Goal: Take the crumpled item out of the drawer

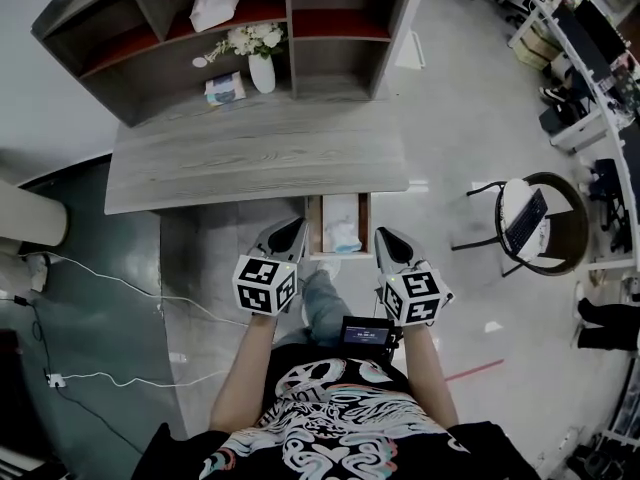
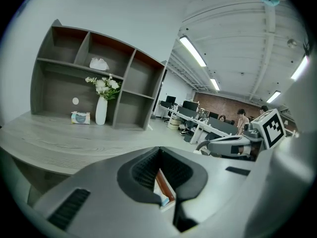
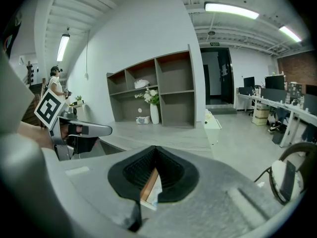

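Between left gripper (image 1: pixel 295 228) and right gripper (image 1: pixel 382 236) (jaws pressed together, empty), the crumpled item (image 1: pixel 343 234) lies lengthwise along the drawer (image 1: pixel 365 218).

The left tool (image 1: pixel 285 238) and right tool (image 1: pixel 392 250) are pale grey with black ribbed pads, and each carries a cube of black-and-white square markers. Between them, the drawer (image 1: pixel 314 226) has reddish-brown wooden sides around a whitish, faintly blue crumpled item (image 1: pixel 343 234). Beyond both tools, the surface (image 1: pixel 250 158) is grey wood-grain.
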Demonstrator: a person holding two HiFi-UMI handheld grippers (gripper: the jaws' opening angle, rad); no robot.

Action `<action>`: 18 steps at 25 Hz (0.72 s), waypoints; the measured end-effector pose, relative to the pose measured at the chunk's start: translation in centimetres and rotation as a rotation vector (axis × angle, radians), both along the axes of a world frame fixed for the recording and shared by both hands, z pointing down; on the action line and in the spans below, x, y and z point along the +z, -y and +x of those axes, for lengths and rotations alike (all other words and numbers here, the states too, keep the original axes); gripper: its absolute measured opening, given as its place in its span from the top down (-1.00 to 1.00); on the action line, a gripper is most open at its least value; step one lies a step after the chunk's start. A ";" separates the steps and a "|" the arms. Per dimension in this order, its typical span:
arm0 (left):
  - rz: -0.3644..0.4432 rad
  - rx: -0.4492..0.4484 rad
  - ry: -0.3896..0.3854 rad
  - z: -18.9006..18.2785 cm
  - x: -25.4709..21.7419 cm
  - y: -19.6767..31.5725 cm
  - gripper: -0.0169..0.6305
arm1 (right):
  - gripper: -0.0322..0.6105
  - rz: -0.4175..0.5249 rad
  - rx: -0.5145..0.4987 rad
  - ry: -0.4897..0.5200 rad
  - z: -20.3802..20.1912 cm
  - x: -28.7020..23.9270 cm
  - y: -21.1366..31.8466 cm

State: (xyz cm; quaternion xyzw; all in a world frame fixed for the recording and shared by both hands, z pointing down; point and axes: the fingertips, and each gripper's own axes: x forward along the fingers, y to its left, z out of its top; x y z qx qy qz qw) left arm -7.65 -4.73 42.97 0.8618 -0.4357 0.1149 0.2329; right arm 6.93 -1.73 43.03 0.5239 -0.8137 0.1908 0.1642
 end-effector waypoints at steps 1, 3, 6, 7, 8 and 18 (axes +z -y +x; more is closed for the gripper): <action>-0.003 -0.001 0.005 -0.1 0.2 0.0 0.94 | 0.89 -0.006 -0.001 0.000 0.0 0.2 0.0; -0.008 -0.007 0.006 -0.1 0.3 0.0 0.94 | 0.89 -0.015 -0.003 -0.004 0.2 0.5 0.1; -0.011 -0.017 0.013 -0.4 0.7 0.6 0.94 | 0.89 -0.023 -0.021 -0.015 0.0 1.1 0.7; -0.014 -0.018 0.017 -0.5 0.9 0.8 0.94 | 0.89 -0.030 -0.026 -0.018 -0.1 1.3 0.9; -0.018 -0.020 0.019 -0.6 1.1 0.9 0.94 | 0.89 -0.039 -0.030 -0.021 -0.2 1.7 1.0; -0.109 0.044 0.024 1.0 5.1 1.6 0.94 | 0.89 -0.098 -0.096 -0.062 -0.5 4.9 2.6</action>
